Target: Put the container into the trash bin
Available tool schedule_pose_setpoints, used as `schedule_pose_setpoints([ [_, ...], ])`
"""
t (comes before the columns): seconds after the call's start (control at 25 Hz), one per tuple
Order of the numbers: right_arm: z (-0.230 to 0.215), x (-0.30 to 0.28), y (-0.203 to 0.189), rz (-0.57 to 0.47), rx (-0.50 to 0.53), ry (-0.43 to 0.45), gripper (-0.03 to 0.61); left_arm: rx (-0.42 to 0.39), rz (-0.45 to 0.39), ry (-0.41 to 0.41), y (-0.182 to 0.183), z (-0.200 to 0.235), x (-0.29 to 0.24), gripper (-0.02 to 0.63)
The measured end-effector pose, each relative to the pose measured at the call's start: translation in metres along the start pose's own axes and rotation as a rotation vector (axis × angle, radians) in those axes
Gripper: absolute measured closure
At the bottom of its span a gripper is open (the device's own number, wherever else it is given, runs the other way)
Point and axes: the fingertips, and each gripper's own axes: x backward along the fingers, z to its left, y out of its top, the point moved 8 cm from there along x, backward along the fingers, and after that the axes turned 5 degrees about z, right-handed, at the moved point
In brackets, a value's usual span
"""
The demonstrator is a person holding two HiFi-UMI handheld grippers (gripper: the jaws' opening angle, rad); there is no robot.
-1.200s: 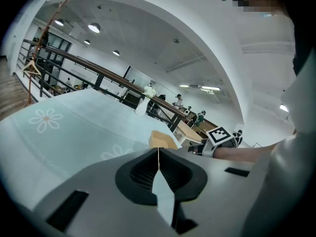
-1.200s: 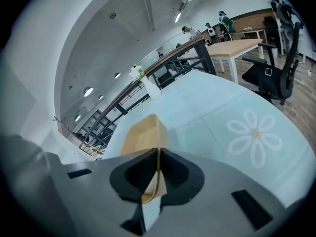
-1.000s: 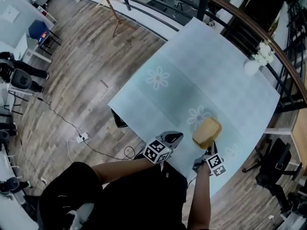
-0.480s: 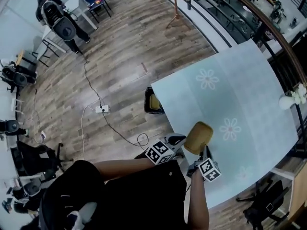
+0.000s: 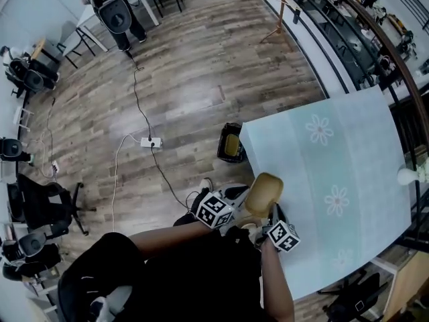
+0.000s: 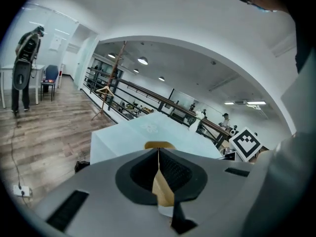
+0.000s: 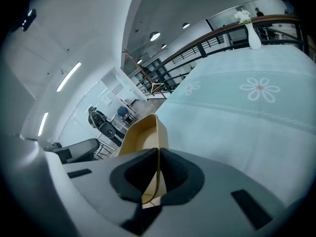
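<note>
Pinching the container (image 5: 265,192) from two sides, both tools hold it in the air over the left edge of the tabletop, close in front of the person; in the head view it is a tan, rounded tub with its opening turned partly away from the camera. The left gripper (image 5: 242,197) has its jaws pressed together on a thin tan wall of the container (image 6: 162,189), and the curved rim shows just beyond the jaw tips. The right gripper (image 5: 269,216) is also clamped on the wall; in the right gripper view its jaws (image 7: 158,174) meet on the sheet, and past them the hollow of the container (image 7: 143,132) shows only its own smooth tan sides.

The trash bin (image 5: 231,146) is a small dark box on the wooden floor (image 5: 181,92), just beside the far left corner of the table (image 5: 355,146); something yellowish lies inside it, but I cannot tell what it is. The container is near the bin but apart from it, and higher.

The table carries a pale blue cloth with flower prints; a white vase (image 5: 407,176) stands at the far right edge of the tabletop, and the right gripper view shows white flowers in this vase (image 7: 254,37). A white power strip (image 5: 151,141) with its cable lies on the floor, left of the bin.
</note>
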Motion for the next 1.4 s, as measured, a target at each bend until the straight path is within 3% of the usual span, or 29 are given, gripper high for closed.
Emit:
schedule_pose_setpoints([
  [0.16, 0.049, -0.056, -0.01, 0.019, 0.01, -0.012, 0.534, 0.034, -0.037, 0.02, 0.006, 0.072, 0.029, 0.598],
  [0.4, 0.135, -0.154, -0.023, 0.078, 0.008, -0.029, 0.534, 0.036, -0.014, 0.026, 0.022, 0.175, 0.071, 0.598],
  [0.68, 0.175, -0.236, -0.031, 0.146, 0.132, -0.057, 0.534, 0.091, -0.029, 0.063, 0.017, 0.24, 0.089, 0.598],
  [0.88, 0.157, -0.292, -0.03, 0.211, 0.257, -0.113, 0.534, 0.153, -0.032, 0.137, 0.008, 0.269, 0.089, 0.598],
  [1.4, 0.061, -0.448, -0.034, 0.246, 0.115, -0.165, 0.534, 0.221, 0.026, 0.208, -0.021, 0.313, 0.02, 0.598],
])
